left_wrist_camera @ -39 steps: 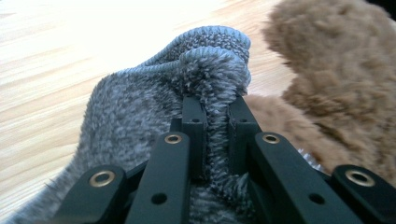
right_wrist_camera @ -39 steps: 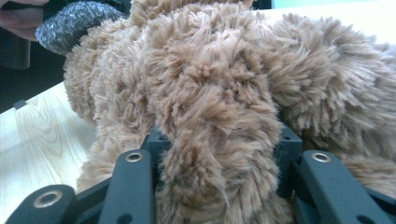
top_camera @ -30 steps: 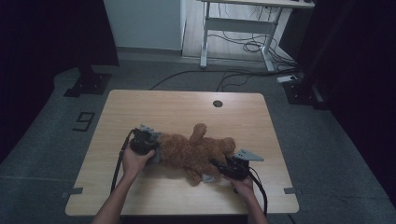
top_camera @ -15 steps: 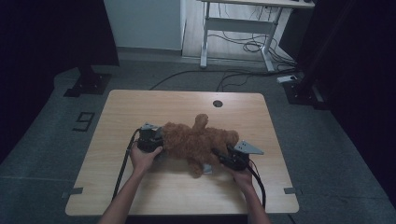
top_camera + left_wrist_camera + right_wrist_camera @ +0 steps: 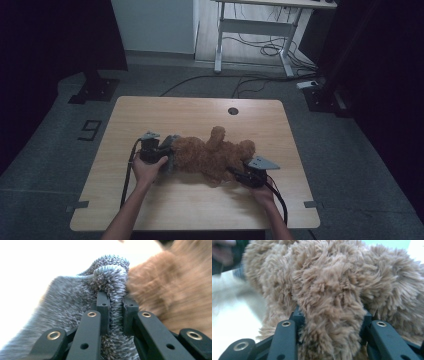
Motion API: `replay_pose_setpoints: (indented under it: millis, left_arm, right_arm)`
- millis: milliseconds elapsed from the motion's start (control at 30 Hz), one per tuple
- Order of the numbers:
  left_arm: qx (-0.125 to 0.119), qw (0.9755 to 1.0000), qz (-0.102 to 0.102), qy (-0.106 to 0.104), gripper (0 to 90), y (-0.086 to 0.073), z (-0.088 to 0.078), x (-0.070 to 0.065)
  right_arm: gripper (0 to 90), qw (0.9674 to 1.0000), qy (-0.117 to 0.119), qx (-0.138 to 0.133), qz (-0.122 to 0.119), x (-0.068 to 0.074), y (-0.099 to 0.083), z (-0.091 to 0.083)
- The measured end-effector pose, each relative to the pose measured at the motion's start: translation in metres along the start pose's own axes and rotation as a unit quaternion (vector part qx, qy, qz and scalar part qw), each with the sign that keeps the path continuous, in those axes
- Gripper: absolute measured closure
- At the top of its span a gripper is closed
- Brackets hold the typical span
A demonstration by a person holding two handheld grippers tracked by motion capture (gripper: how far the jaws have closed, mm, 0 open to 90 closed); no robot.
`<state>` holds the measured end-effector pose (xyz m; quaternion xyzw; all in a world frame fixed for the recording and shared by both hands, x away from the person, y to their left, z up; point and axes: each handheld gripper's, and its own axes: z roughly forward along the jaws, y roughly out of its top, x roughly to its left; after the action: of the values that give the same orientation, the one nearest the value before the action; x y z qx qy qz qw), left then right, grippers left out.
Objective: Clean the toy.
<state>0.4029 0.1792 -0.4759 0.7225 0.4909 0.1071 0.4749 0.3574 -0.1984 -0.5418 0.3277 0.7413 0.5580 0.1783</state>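
Observation:
A brown plush bear (image 5: 215,155) lies across the middle of the wooden table (image 5: 200,115). At its left end is a piece of grey fuzzy fabric (image 5: 170,152). My left gripper (image 5: 167,151) is shut on a fold of that fabric (image 5: 75,295); both jaws pinch it, with the bear's fur (image 5: 170,290) just to the right. My left gripper (image 5: 115,300) has the fold rising between its tips. At the bear's lower right, my right gripper (image 5: 240,175) is shut on a thick furry limb (image 5: 329,302). That limb bulges out between the jaws of my right gripper (image 5: 332,315).
A round hole (image 5: 233,110) sits near the table's far edge. Cables trail from both grippers toward the near edge. A white desk frame (image 5: 250,30) and floor cables stand beyond the table. The other hand (image 5: 223,251) appears at the top left of the right gripper view.
The bear has shifted a little up the table and its left end has risen slightly with my left gripper. Both grippers keep their holds.

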Motion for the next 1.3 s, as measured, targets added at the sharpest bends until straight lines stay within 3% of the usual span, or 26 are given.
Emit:
replay_pose_setpoints:
  millis: [133, 233, 300, 400, 433, 500, 533, 633, 767, 867, 1000, 1033, 1067, 1100, 1167, 1300]
  left_arm:
    - [-0.034, 0.9985, 0.042, -0.009, 79.5, 0.031, -0.015, -0.030]
    - [-0.037, 0.9957, 0.084, -0.006, 79.3, 0.048, -0.007, -0.057]
    - [-0.024, 0.9941, 0.106, -0.001, 79.2, 0.056, 0.007, -0.073]
    - [0.021, 0.9929, 0.117, -0.006, 78.9, 0.058, 0.034, -0.088]
    - [0.046, 0.9926, 0.112, -0.014, 78.9, 0.055, 0.043, -0.090]
    - [0.090, 0.9894, 0.113, -0.015, 79.0, 0.045, 0.060, -0.091]
    - [0.093, 0.9884, 0.120, -0.009, 79.1, 0.038, 0.064, -0.091]
    - [0.073, 0.9905, 0.116, -0.014, 79.9, 0.026, 0.058, -0.087]
    - [0.050, 0.9913, 0.120, -0.018, 80.2, 0.009, 0.043, -0.087]
    - [0.034, 0.9916, 0.124, -0.013, 80.2, -0.001, 0.037, -0.086]
    - [0.019, 0.9923, 0.121, -0.019, 80.3, -0.010, 0.031, -0.084]
    - [0.019, 0.9923, 0.121, -0.019, 80.4, -0.010, 0.031, -0.084]
    - [0.014, 0.9922, 0.121, -0.024, 80.4, -0.015, 0.027, -0.085]
    - [0.011, 0.9923, 0.120, -0.026, 80.4, -0.017, 0.025, -0.084]
    - [0.004, 0.9929, 0.114, -0.034, 80.4, -0.023, 0.019, -0.083]
    - [-0.003, 0.9928, 0.110, -0.045, 80.4, -0.033, 0.009, -0.084]
  right_arm:
    - [58.0, 0.9999, 0.003, 0.008, -0.010, 0.005, -0.002, -0.004]
    - [58.0, 0.9999, 0.007, 0.010, -0.010, 0.006, -0.003, -0.006]
    - [58.0, 0.9998, 0.012, 0.008, -0.012, 0.007, -0.005, -0.008]
    - [57.8, 0.9998, 0.016, 0.008, -0.010, 0.008, -0.007, -0.009]
    - [57.7, 0.9998, 0.017, 0.008, -0.011, 0.008, -0.007, -0.010]
    - [57.4, 0.9997, 0.019, 0.008, -0.010, 0.008, -0.008, -0.011]
    - [56.9, 0.9997, 0.019, 0.009, -0.009, 0.008, -0.008, -0.011]
    - [51.4, 0.9998, 0.017, 0.009, -0.007, 0.010, -0.008, -0.011]
    - [36.2, 0.9996, 0.008, 0.024, -0.015, 0.014, -0.002, -0.014]
    - [28.7, 0.9984, 0.019, 0.047, 0.022, 0.009, 0.003, -0.024]
    - [24.8, 0.9970, 0.011, 0.011, 0.075, -0.007, 0.004, -0.048]
    - [24.8, 0.9970, 0.011, 0.011, 0.075, -0.007, 0.004, -0.048]
    - [23.3, 0.9943, -0.006, -0.019, 0.105, -0.016, 0.008, -0.059]
    - [21.7, 0.9921, -0.007, -0.030, 0.121, -0.020, 0.011, -0.063]
    - [18.0, 0.9903, -0.009, -0.041, 0.133, -0.024, 0.015, -0.067]
    - [13.3, 0.9901, -0.001, -0.039, 0.134, -0.022, 0.024, -0.062]
